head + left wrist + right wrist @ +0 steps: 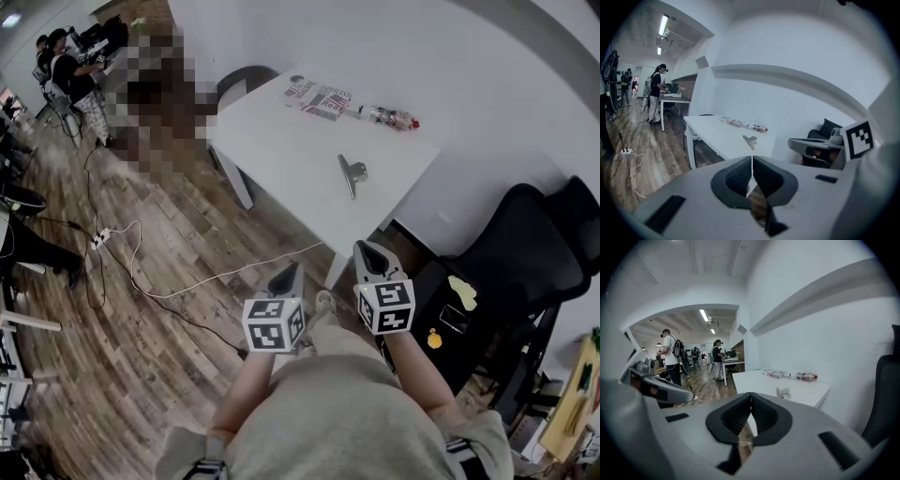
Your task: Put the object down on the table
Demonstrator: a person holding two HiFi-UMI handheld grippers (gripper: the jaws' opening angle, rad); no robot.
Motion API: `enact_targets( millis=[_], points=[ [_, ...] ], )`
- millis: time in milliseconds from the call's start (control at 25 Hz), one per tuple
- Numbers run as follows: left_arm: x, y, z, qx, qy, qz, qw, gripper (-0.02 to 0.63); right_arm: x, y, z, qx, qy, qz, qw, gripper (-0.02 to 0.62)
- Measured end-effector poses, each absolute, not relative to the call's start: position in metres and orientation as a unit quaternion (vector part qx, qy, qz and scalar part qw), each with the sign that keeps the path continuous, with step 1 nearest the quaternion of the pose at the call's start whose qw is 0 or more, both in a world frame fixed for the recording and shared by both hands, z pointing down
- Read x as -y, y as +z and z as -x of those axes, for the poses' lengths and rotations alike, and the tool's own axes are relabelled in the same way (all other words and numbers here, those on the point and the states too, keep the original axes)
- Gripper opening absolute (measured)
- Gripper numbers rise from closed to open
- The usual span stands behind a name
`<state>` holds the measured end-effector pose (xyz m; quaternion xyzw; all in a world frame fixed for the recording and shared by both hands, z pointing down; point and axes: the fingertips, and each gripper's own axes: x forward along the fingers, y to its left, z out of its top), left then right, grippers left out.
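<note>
Jaws on both my left gripper (287, 275) and right gripper (367, 253) are pressed together with nothing between them, short of the table (272, 155), while the metal clip (352, 173) lies near the table's middle, so the putting-down looks done. If I reach in from here, I judge a closed tip could nudge the clip off the table's near edge. A bottle (394, 117) and printed packet (319, 98) lie along the table's far side, a black chair (525, 253) crowds its right, and a white cable (187, 286) trails over the floor before it.

A clip (352, 174) is set at the middle of the table (281, 155); a packet (319, 99) and a bottle (392, 116) are laid along its far edge. A chair (534, 253) is placed to its right.
</note>
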<state>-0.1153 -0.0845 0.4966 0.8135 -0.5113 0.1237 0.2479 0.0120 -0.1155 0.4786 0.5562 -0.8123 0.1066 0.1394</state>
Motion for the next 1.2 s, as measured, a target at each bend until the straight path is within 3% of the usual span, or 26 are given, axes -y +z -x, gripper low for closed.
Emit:
enact_targets(
  millis=[1200],
  points=[
    [0.073, 0.497, 0.107, 0.504, 0.125, -0.819, 0.244, 0.011, 0.092, 0.463, -0.016, 0.817, 0.108, -0.558, 0.098, 0.000]
  ],
)
